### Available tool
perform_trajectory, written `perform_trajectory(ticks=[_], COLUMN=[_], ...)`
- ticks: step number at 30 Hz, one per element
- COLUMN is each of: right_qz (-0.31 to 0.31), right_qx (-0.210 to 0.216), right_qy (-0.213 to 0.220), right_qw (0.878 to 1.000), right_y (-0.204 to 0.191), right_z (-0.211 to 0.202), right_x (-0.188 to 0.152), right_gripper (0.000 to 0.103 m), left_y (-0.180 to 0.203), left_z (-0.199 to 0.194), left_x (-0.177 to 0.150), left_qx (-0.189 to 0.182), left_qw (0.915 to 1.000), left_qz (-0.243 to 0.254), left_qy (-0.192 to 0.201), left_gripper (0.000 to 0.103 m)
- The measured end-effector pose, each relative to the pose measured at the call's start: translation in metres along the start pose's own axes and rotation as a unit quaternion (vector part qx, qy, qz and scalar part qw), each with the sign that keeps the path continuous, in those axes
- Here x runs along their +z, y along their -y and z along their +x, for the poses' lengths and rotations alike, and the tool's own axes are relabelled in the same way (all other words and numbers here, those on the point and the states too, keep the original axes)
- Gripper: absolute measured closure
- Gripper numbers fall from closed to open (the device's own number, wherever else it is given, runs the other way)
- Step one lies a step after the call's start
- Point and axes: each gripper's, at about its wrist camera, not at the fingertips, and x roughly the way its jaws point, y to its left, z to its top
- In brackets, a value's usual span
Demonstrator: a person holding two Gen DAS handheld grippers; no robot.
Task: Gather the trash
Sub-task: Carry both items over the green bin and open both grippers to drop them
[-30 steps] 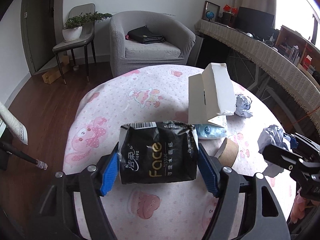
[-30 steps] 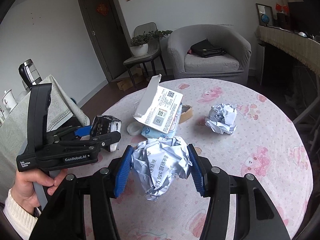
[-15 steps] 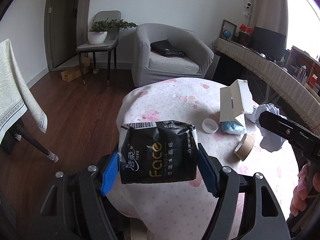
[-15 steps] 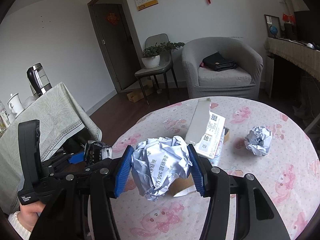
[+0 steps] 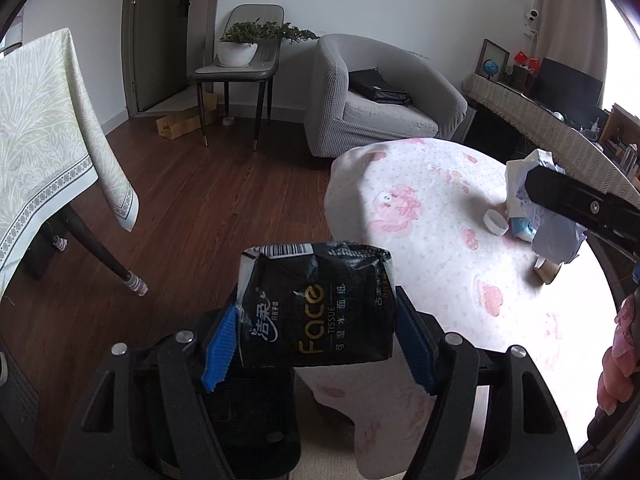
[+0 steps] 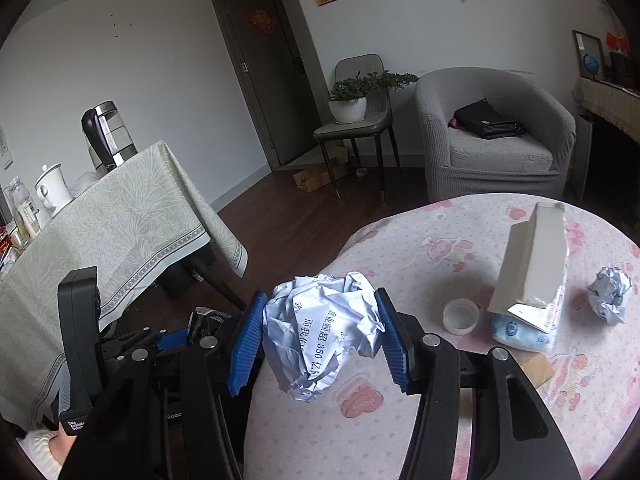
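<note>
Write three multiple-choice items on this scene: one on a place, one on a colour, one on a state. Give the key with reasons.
1. Where does the white cap lie?
A. on the floor
B. on the pink table, left of the white box
C. on the armchair

2. What colour is the tissue pack in the left gripper?
A. black
B. yellow
C. white

3. What state is the right gripper in?
A. open and empty
B. out of view
C. shut on a paper ball

Key:
1 B, the cap rests on the tablecloth just left of the tilted box.
2 A, the wrapper is black with gold lettering.
3 C, both blue pads press the sides of the crumpled paper.
</note>
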Motion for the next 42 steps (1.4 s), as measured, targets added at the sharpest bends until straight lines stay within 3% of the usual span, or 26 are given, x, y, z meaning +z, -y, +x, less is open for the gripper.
perform_trajectory(ticks=[11,25,30,34,42], right_qz=[-0.045,-0.087,-0.101,-0.108,-0.099], right_qx=[0.037,0.064,0.073,0.074,0.067], right_qy=[-0.033,-0.082,-0.107,-0.131,-0.19], right_qw=[0.998,0.991,0.986,0.983,0.974], right_y=[-0.054,-0.114,-0.137,-0.147,-0.153], right_z=[0.04,0.099,0.124,0.143,0.185], right_x=[-0.004,-0.018,-0.027,-0.038,-0.065], right_gripper=[0.048,0.048,0.048,0.048,0.048], left_y=[-0.067,-0.126,-0.142,-0.154,-0.184], left_z=[0.011,0.023,0.017,0.005,-0.03], left_x=[-0.035,-0.076,-0.084,-0.086,-0.076], left_qx=[0.04,0.067,0.069,0.069,0.072], left_qw=[0.9977,0.9884,0.9874,0.989,0.992], left_qz=[-0.009,-0.021,-0.028,-0.029,-0.06], left_qy=[-0.055,-0.135,-0.14,-0.128,-0.085], left_gripper=[0.03,0.025,0.015,0.014,0.029])
